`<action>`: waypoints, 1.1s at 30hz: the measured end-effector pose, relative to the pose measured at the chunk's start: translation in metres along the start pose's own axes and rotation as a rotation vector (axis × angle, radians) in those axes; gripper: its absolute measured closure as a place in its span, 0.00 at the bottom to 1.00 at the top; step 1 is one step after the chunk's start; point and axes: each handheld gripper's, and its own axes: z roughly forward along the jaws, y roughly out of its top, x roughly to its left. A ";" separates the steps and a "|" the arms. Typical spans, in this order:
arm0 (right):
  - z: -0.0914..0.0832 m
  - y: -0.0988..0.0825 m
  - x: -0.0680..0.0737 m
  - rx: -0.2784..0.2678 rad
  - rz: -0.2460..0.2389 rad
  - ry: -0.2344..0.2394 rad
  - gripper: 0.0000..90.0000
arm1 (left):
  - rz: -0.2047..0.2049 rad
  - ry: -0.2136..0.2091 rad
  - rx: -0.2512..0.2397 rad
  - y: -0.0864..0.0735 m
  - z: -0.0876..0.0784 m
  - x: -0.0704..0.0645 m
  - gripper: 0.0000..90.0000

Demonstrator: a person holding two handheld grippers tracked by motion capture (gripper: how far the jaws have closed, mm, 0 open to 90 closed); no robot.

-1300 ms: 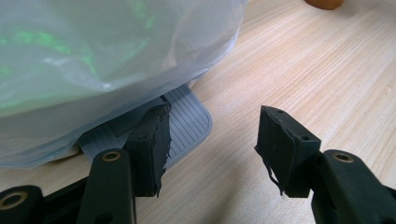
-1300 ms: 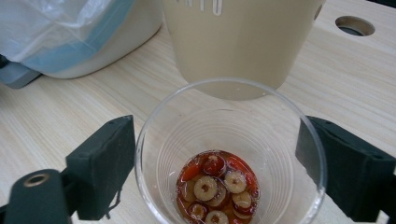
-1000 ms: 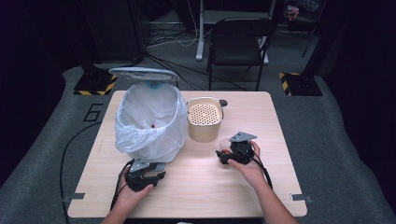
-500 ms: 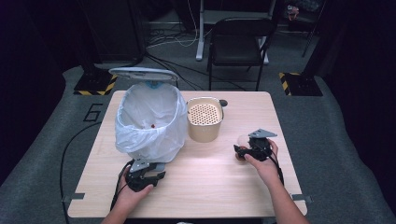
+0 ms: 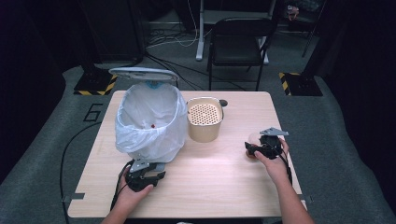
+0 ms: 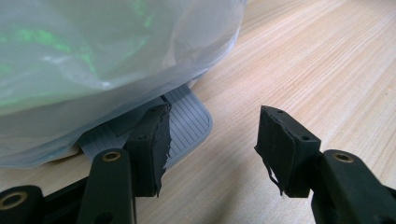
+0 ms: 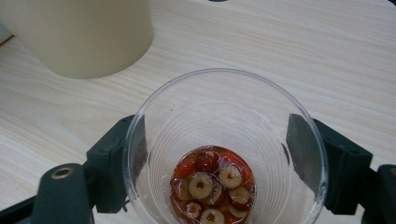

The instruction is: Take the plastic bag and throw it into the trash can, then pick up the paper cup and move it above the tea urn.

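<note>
A clear plastic cup (image 7: 233, 107) sits between the jaws of my right gripper (image 7: 215, 154), which is shut on its walls. Red fruit slices with pale rings (image 7: 212, 186) lie in liquid at its bottom. From above, the right gripper (image 5: 256, 150) holds the cup (image 5: 253, 139) over the table's right side, right of the cream pot (image 5: 204, 122). My left gripper (image 5: 152, 176) rests near the front edge at the foot of the white bag-lined bin (image 5: 149, 121). Its jaws (image 6: 212, 126) stand apart with nothing between them, the left one over the bin's grey ribbed pedal (image 6: 187, 121).
The bin's lid (image 5: 142, 73) stands raised at the back. The cream pot (image 7: 84, 32) has a perforated top. A black chair (image 5: 238, 42) stands beyond the wooden table (image 5: 210, 186). Bare wood lies between the two hands.
My right gripper has carried the cup to the right, away from the cream pot toward the table's right edge. The left gripper has stayed put.
</note>
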 end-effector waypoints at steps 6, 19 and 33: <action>-0.002 0.002 -0.002 -0.029 0.009 0.049 0.16 | 0.000 0.002 0.001 0.000 0.000 0.000 0.49; -0.012 0.011 0.000 -0.081 0.005 0.033 0.14 | 0.000 0.002 0.001 0.000 0.000 0.000 0.49; -0.042 0.042 0.023 -0.148 -0.067 0.096 0.23 | -0.003 0.002 -0.001 0.000 0.000 -0.001 0.49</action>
